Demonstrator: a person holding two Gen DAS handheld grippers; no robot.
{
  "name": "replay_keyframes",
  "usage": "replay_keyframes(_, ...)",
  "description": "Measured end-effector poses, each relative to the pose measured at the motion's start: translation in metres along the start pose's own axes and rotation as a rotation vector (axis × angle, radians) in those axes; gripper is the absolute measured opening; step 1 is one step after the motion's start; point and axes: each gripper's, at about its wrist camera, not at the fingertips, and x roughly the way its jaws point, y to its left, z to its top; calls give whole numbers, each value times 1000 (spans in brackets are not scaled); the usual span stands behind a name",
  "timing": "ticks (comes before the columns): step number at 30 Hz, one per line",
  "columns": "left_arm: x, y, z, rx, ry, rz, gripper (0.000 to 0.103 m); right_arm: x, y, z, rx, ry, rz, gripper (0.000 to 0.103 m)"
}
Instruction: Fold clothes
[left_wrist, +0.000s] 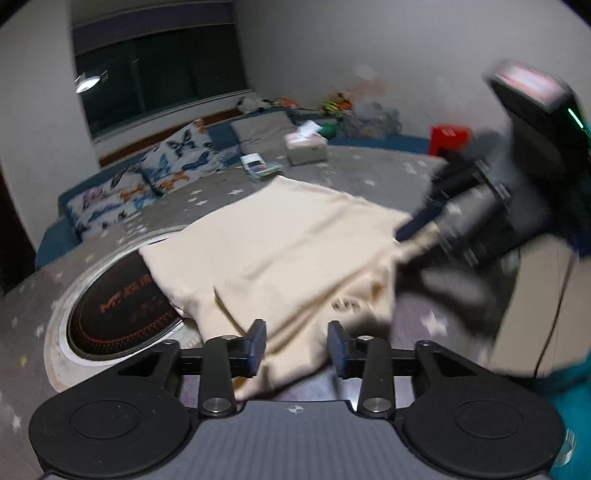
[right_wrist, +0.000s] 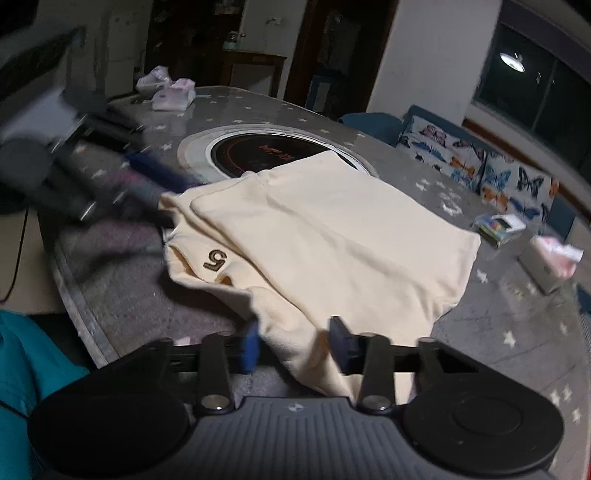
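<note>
A cream garment (left_wrist: 295, 236) lies partly folded on the grey star-patterned table (left_wrist: 369, 170), its near edge bunched. A dark "5" mark shows on the garment (right_wrist: 332, 229) in the right wrist view. My left gripper (left_wrist: 297, 345) stands open, with the garment's near hem lying loose between its fingers. My right gripper (right_wrist: 295, 343) also has a fold of the cream cloth in its gap, and the pads stand apart from it. Each gripper shows blurred in the other's view: the right one (left_wrist: 406, 230) at the garment's right corner, the left one (right_wrist: 159, 201) at its left corner.
A round black induction cooktop (left_wrist: 122, 310) is set into the table, partly under the garment. A tissue box (left_wrist: 306, 147) and a card packet (left_wrist: 260, 166) lie beyond. Butterfly cushions (left_wrist: 166, 166) line a blue sofa. A teal sleeve (right_wrist: 22, 369) is by the table edge (right_wrist: 74, 306).
</note>
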Motion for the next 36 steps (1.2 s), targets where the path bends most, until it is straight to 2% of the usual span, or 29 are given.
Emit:
replay_keyframes(6, 12, -24, -3, 92, -15, 13, 45, 1, -7, 7, 54, -8, 19, 22)
replay_keyframes(9, 19, -27, 0, 88, -25, 6, 16, -1, -6, 7, 52, -12, 17, 22)
replay_keyframes(11, 22, -22, 5, 59, -32, 11, 11, -2, -4, 6, 45, -13, 17, 24)
replay_keyframes(12, 23, -18, 8, 38, -37, 16, 11, -4, -3, 4, 39, -16, 17, 28)
replay_keyframes(13, 23, -13, 11, 13, -41, 17, 10, -5, -1, 3, 30, -18, 16, 38)
replay_keyframes(15, 23, -2, 18, -40, -48, 16, 10, -7, 5, -2, -1, -22, 12, 46)
replay_keyframes(18, 30, 10, 27, -88, -44, 20, 9, -5, 8, -7, -39, -25, -16, 52)
replay_keyframes(20, 35, 15, 30, -109, -40, 18, 9, -3, 9, -11, -63, -27, -37, 52)
replay_keyframes(24, 41, 18, 33, -132, -30, 19, 10, 4, 4, -11, -46, -37, -40, 47)
replay_keyframes(27, 37, 16, 27, -127, -27, 25, 15, 10, -3, -6, 2, -35, -33, 23)
replay_keyframes(28, 35, 15, 24, -121, -27, 28, 16, 12, -7, -4, 25, -34, -25, 20)
replay_keyframes(29, 32, 13, 21, -114, -27, 33, 18, 12, -10, -2, 46, -37, -17, 19)
replay_keyframes(31, 25, 8, 14, -81, -21, 56, 31, 12, -18, 1, 90, -39, -1, 16)
replay_keyframes(32, 22, 6, 10, -64, -18, 67, 34, 12, -20, 3, 105, -41, 4, 16)
replay_keyframes(36, 16, -2, -5, 9, -5, 102, 36, 7, -24, 7, 128, -51, 14, 14)
